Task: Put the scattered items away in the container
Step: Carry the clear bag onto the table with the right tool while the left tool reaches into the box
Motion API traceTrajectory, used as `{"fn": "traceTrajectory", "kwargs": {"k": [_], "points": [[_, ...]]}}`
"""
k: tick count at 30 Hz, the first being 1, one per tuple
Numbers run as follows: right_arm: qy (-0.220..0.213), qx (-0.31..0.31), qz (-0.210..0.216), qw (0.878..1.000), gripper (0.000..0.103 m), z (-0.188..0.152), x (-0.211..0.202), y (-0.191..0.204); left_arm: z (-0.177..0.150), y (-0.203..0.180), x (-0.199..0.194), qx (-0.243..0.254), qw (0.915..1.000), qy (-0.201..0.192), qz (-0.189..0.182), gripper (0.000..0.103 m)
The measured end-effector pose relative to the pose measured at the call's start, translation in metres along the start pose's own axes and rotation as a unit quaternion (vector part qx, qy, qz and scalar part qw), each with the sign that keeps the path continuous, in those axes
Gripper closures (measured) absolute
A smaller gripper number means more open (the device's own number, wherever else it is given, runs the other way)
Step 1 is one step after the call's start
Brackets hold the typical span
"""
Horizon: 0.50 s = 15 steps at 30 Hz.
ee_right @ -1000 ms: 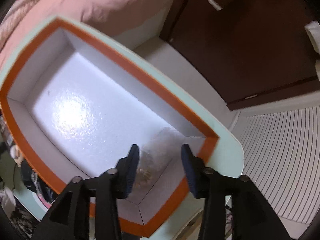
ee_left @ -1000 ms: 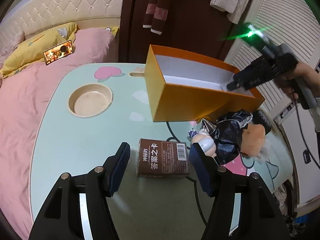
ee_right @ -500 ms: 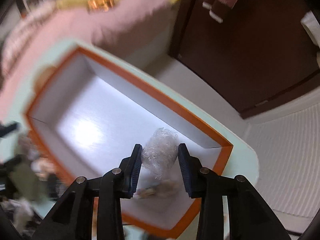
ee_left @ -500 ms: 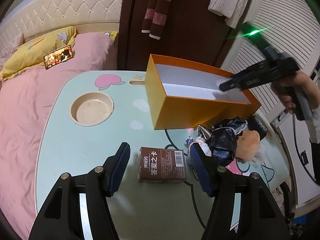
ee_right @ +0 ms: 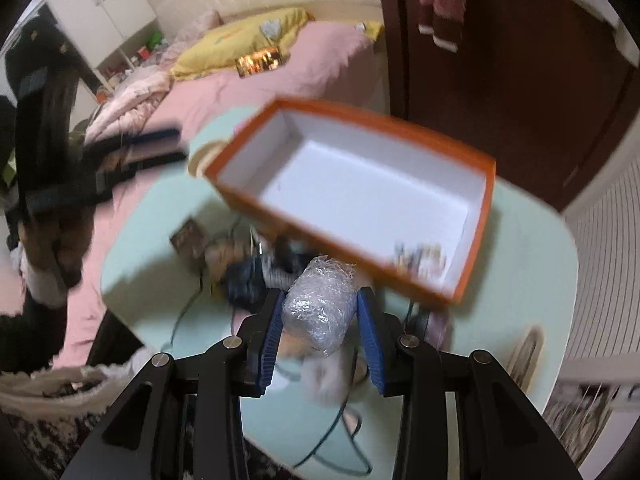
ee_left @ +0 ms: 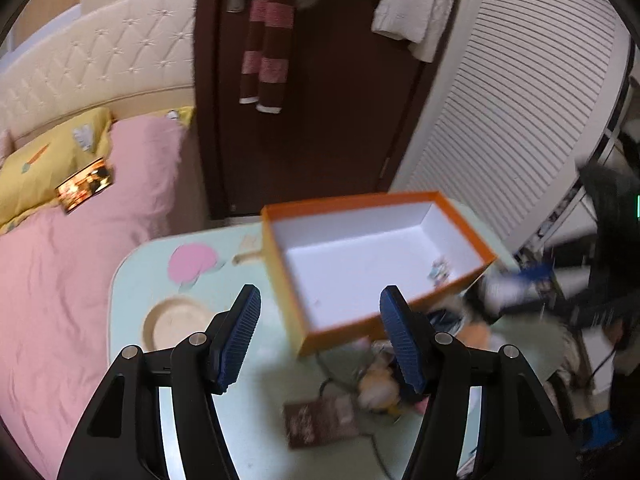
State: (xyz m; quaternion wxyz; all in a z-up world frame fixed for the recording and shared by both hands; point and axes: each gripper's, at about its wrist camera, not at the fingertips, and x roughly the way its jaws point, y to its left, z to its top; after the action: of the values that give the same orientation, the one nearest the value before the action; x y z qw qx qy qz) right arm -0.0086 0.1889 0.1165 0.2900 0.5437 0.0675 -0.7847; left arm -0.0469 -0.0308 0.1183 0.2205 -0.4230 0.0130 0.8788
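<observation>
Crinkly plastic bundle [ee_right: 322,312] apparently clamped in right hand-held gripper [ee_right: 320,324]

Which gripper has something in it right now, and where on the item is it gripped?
The right gripper clamps a crinkled clear plastic bundle by its two opposite sides. The left gripper is open and holds nothing.

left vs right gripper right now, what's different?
The left gripper stands open with nothing between its pads; the right gripper is shut on a crinkly clear plastic bundle, its jaws having just been closing. The left gripper's gap frames the orange box; the right gripper sits in front of the box, over the table's clutter. Both have blue ribbed pads on black fingers.
</observation>
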Motion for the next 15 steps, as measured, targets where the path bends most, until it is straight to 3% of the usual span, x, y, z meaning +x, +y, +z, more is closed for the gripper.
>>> {"fn": "traceTrajectory", "kwargs": {"k": [5, 10, 15], "points": [[0.024, 0.053, 0.015, 0.998, 0.067, -0.026, 0.021, -0.015, 0.036, -0.022, 0.034, 0.015, 0.996, 0.069, -0.054, 0.04], [-0.017, 0.122, 0.031, 0.992, 0.066, -0.041, 0.024, -0.04, 0.059, -0.06, 0.097, 0.037, 0.9812, 0.155, -0.108, 0.04], [-0.006, 0.142, 0.034, 0.989, 0.054, -0.051, 0.038, -0.045, 0.061, -0.089, 0.149, 0.036, 0.966, 0.219, -0.133, 0.044]]}}
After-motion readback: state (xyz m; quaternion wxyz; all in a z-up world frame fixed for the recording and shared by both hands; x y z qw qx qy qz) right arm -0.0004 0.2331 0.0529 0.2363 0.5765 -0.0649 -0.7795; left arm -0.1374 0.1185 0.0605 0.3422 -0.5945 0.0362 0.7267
